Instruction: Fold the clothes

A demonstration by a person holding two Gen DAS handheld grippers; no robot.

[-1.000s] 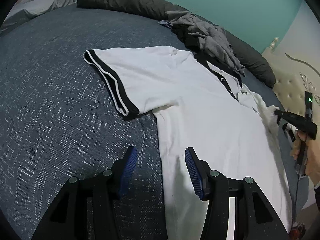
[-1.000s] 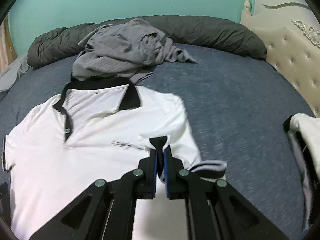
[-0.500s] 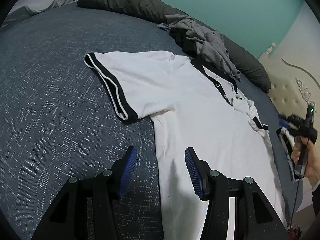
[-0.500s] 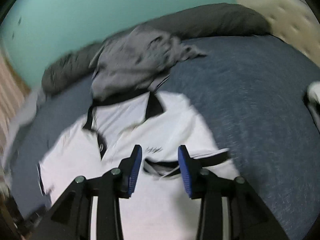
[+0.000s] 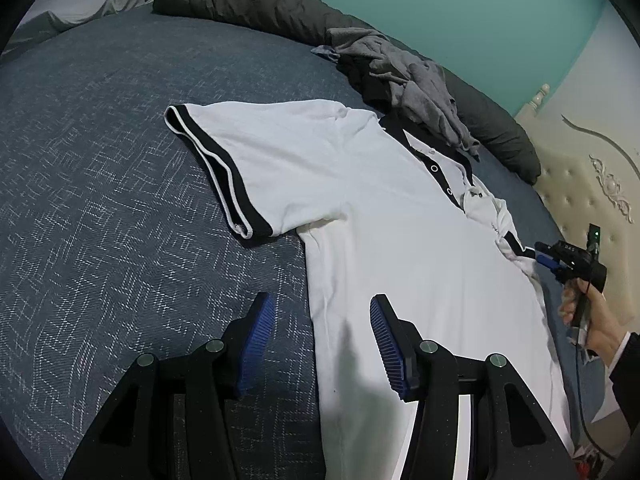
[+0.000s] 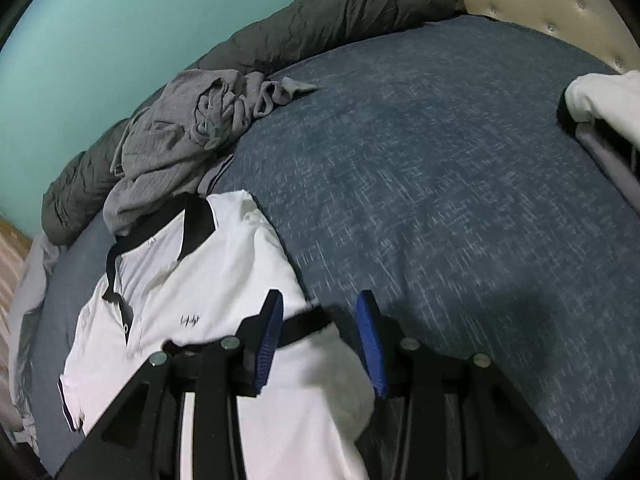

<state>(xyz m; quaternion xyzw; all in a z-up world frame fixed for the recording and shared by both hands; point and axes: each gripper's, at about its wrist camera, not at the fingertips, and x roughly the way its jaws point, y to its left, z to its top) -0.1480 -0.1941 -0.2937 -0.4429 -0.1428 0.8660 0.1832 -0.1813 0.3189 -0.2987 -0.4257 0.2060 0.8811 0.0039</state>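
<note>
A white polo shirt (image 5: 380,208) with black collar and black sleeve cuffs lies face up on the blue bed. Its left sleeve (image 5: 224,160) lies spread out flat. Its right sleeve (image 6: 304,324) is folded inward over the chest. My left gripper (image 5: 320,340) is open and empty, hovering over the shirt's left side edge below the armpit. My right gripper (image 6: 320,332) is open, its jaws on either side of the folded sleeve's black cuff, not gripping it. It also shows in the left wrist view (image 5: 548,260) at the shirt's right edge.
A crumpled grey garment (image 6: 188,140) lies just beyond the collar. A dark grey duvet roll (image 5: 280,8) runs along the far bed edge by the teal wall. A cream tufted headboard (image 5: 592,184) stands at right. Folded white clothing (image 6: 608,104) sits at the right edge.
My right gripper was shut on the right sleeve a second ago; it has opened, let the sleeve drop folded onto the shirt, and swung to the right. My left gripper stayed put.
</note>
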